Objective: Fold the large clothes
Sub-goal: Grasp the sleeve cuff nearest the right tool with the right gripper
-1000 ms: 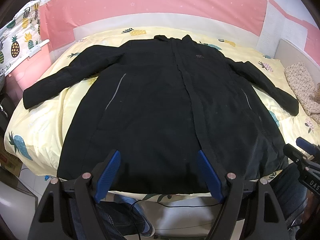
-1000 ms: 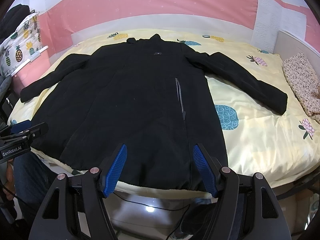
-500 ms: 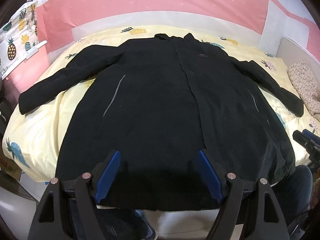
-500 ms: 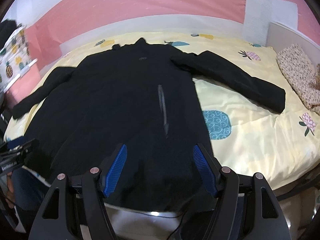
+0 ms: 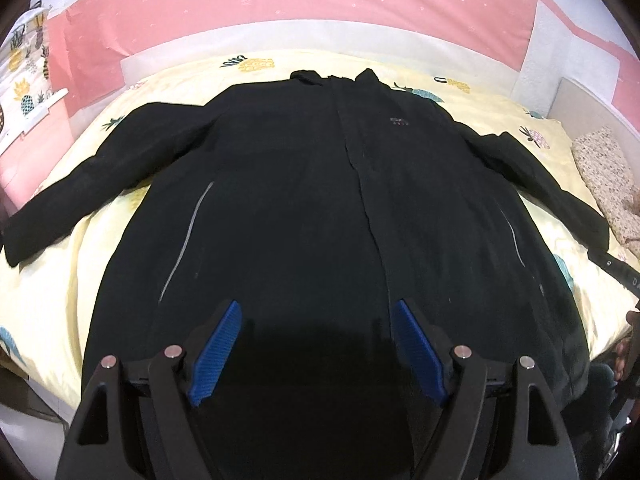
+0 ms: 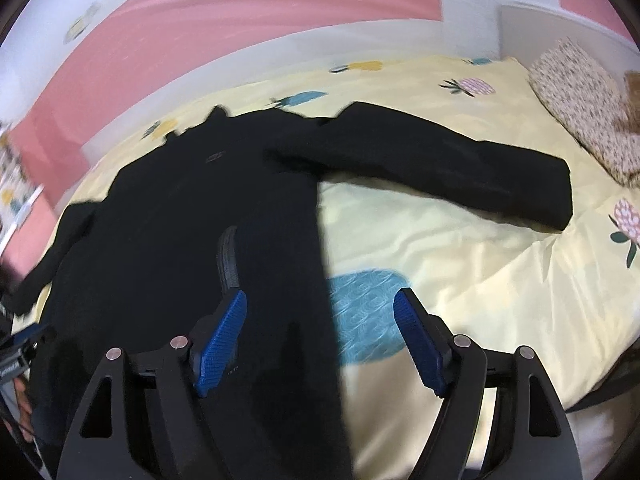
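Bed (image 5: 60, 300) nearer; coat (image 5: 320, 220) unmoved; both grippers advanced, jaws apart.

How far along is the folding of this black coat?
Done: the black coat lies spread flat on the yellow bedspread, both sleeves out. In hand: nothing; the left tool and right tool hang open over its hem end, gripping no fabric. Left: every fold, sleeves and body.
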